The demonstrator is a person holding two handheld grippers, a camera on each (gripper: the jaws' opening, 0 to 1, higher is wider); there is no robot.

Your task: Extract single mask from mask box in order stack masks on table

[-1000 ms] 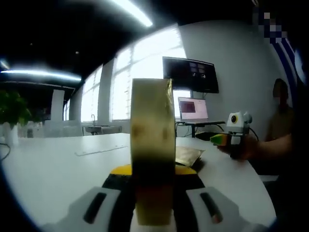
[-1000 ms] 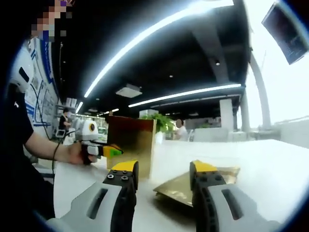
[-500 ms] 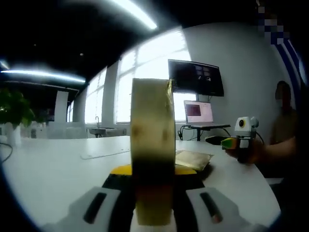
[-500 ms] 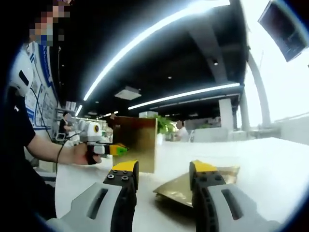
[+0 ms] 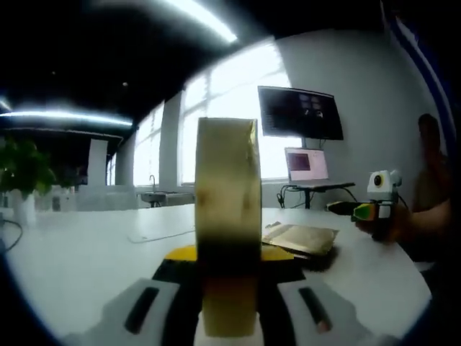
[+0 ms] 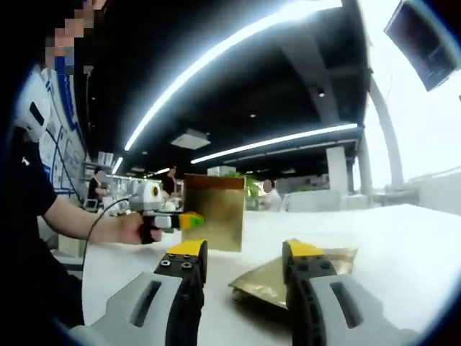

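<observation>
My left gripper (image 5: 229,288) is shut on the gold mask box (image 5: 227,223), which stands upright and edge-on between its jaws, above the white table (image 5: 86,252). In the right gripper view the same box (image 6: 215,213) shows its broad face, held by the left gripper (image 6: 176,220) in a person's hand. A flat pile of gold mask packets (image 5: 301,238) lies on the table to the right of the box. My right gripper (image 6: 241,259) is open just above the near edge of those packets (image 6: 342,256), with nothing between its fingers. The right gripper (image 5: 364,210) hovers beyond the packets.
A wall monitor (image 5: 301,114) and a laptop (image 5: 308,164) on a stand sit behind the table. A thin flat sheet (image 5: 162,233) lies further back on the tabletop. A plant (image 5: 21,169) stands at the far left. A seated person (image 5: 431,187) is at the right edge.
In the right gripper view, the left gripper and its box have moved right, closer to my right gripper, and the box now shows its full face. The right gripper stays open over the packets.
</observation>
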